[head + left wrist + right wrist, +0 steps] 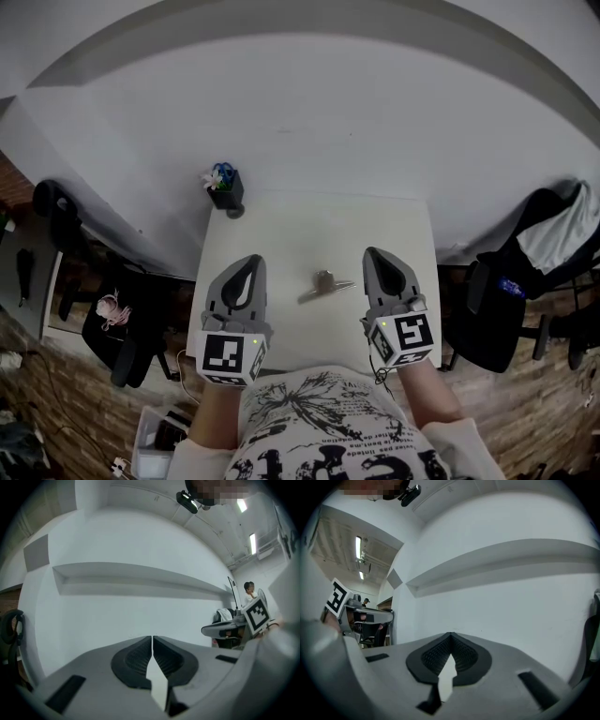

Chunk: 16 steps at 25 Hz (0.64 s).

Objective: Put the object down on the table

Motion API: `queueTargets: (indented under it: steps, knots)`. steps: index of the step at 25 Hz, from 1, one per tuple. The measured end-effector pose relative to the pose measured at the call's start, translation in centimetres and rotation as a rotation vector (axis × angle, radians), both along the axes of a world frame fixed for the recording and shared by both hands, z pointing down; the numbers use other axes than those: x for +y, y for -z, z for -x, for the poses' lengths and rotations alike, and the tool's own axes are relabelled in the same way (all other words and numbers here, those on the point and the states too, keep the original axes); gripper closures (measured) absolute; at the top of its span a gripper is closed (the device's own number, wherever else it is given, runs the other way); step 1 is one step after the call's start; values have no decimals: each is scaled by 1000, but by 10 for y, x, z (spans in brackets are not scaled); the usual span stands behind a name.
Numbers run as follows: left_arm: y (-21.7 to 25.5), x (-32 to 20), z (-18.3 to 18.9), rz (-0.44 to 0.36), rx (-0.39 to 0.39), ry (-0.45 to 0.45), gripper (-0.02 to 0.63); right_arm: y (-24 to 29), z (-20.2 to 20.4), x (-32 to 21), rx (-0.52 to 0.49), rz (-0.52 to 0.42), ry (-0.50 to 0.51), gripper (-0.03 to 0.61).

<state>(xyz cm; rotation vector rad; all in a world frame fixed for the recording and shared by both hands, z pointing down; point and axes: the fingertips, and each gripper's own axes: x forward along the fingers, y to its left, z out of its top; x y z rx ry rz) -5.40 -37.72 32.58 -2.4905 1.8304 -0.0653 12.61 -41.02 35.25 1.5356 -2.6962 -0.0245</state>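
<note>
A small metallic object [324, 285] lies on the white table [281, 234], between the two grippers and apart from both. My left gripper [251, 260] is held over the table's left part, shut with nothing in it; in the left gripper view its jaws [152, 638] meet at the tips and point at the white wall. My right gripper [371, 252] is held over the right part, also shut and empty; its jaws [451, 634] touch at the tip in the right gripper view. Neither gripper view shows the object.
A black pot with a small plant [224, 187] stands at the table's far left corner. Dark office chairs stand to the left [112, 319] and right [525, 272] of the table. A white wall rises behind it.
</note>
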Motion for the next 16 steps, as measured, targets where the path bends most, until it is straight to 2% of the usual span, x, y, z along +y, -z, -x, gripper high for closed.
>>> queueTargets:
  steps: [11,16]
  knots:
    - [11,5,-7,-2,-1,-9,601,3,-7,5,39,-7,2,588]
    - [-3,1,-2,-11,-6,-20,601,5,1,6,51,-15,26,588]
